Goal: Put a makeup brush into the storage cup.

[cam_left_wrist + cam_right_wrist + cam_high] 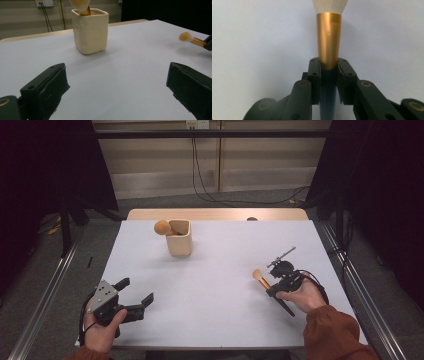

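A makeup brush (328, 42) with a gold ferrule, pale bristles and a dark handle is clamped between the jaws of my right gripper (328, 67), which is shut on it. In the high view the right gripper (272, 287) holds the brush (259, 276) just above the table's right side, bristles pointing up-left. A cream square cup (179, 239) stands at the far middle with another brush head (162, 227) leaning out of it. My left gripper (135, 292) rests at the near left, open, jaws wide and empty. From the left gripper view I see the cup (90, 31) and the held brush (189, 38).
The white table top (215, 295) has a wooden strip (217, 214) along its far edge. Metal rails run along the floor on both sides. Cables (210, 195) hang down the back wall.
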A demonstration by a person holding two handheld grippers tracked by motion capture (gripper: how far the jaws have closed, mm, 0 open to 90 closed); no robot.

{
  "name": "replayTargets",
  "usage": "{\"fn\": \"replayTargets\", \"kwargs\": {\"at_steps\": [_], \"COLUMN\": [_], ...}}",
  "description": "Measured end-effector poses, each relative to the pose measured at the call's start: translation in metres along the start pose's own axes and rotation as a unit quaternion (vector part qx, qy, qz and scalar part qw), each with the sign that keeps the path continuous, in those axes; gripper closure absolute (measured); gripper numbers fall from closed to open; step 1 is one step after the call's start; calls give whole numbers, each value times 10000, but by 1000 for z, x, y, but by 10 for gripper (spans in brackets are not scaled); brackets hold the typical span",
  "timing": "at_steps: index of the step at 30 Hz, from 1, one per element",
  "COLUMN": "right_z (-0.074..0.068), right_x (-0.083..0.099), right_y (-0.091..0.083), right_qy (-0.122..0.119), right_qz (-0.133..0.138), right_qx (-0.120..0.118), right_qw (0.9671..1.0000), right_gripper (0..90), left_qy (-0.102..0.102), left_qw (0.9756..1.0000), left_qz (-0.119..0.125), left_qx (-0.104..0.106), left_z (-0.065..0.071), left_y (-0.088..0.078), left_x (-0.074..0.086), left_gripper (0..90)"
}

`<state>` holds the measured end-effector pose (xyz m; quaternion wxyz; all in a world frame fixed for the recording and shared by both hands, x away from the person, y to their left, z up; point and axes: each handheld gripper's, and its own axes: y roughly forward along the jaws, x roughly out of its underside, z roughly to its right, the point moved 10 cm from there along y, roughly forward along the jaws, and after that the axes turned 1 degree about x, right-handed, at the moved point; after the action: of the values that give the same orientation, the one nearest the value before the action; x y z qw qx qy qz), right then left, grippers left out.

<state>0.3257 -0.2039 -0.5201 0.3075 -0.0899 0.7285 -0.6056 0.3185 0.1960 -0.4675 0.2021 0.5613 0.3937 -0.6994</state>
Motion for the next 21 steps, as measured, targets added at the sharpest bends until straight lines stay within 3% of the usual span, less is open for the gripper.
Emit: {"fn": "replayTargets", "kwargs": {"at_steps": [9,12,21], "right_z": [1,-1,-4], "right_x": [-5,-9,-14], "right_y": [-9,-13,-21], "right_qy": [244,297,352], "right_qz": [505,847,1366], "right_qx": [8,-121,-194], "right_qw": [9984,9959,9898], "right_gripper": [754,754,754], "left_qy": [-32,-37,-7], "left_qw": [10000,10000,10000], "left_qz": [27,20,16], "left_qx": [-57,-53,-38], "left_z": [-2,-2,-1], "left_y": [-2,-2,-2], "left_x": [0,0,0], "left_gripper": [32,32,32]}}
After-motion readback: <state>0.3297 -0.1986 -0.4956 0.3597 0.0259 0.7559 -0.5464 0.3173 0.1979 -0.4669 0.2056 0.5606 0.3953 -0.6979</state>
